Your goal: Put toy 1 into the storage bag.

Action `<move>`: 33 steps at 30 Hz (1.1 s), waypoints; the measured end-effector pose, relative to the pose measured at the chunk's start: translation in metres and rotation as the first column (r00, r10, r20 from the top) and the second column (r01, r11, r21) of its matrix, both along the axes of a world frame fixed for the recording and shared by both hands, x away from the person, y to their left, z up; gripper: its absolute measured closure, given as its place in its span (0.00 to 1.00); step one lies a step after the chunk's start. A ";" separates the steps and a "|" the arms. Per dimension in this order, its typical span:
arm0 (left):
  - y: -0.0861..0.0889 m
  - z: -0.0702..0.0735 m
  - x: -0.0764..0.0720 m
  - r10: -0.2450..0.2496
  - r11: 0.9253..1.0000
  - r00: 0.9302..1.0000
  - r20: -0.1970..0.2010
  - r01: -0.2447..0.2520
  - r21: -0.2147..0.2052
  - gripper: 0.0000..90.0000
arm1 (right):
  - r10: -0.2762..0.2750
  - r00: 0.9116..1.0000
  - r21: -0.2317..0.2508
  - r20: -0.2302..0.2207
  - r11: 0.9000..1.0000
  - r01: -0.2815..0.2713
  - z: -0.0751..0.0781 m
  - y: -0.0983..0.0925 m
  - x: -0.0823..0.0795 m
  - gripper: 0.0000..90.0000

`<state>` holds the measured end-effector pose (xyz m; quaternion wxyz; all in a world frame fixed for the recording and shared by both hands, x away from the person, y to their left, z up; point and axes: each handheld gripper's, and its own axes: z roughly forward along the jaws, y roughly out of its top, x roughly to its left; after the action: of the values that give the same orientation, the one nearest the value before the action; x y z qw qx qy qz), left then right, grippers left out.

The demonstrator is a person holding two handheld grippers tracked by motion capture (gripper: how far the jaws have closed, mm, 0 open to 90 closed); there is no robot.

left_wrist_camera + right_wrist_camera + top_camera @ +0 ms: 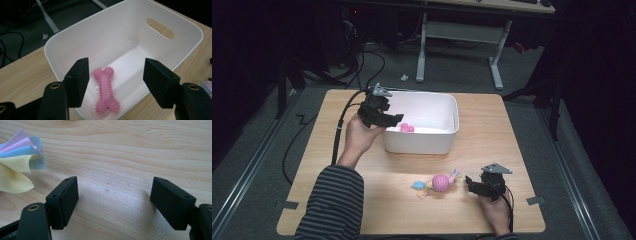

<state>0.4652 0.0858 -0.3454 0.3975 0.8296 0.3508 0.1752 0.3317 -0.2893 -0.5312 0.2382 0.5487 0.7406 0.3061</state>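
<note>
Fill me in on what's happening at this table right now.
A person works at a wooden table with a gripper in each hand. The left gripper hangs open over the white bin, where a pink spiky bone toy already lies on the bottom. The right gripper sits low near the table's front, jaws open and empty, beside a pink ball toy with fabric tails that lies on the wood. Neither gripper holds anything at this moment.
</note>
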 end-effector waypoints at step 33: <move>0.052 -0.017 -0.050 0.080 0.995 0.996 0.031 -0.078 -0.065 0.41 | -0.002 1.000 -0.001 -0.002 1.000 0.002 0.000 0.000 0.000 0.25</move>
<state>0.4148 0.1379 -0.3624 0.4224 0.7988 0.3823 0.1934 0.3317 -0.2892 -0.5311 0.2381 0.5495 0.7404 0.3052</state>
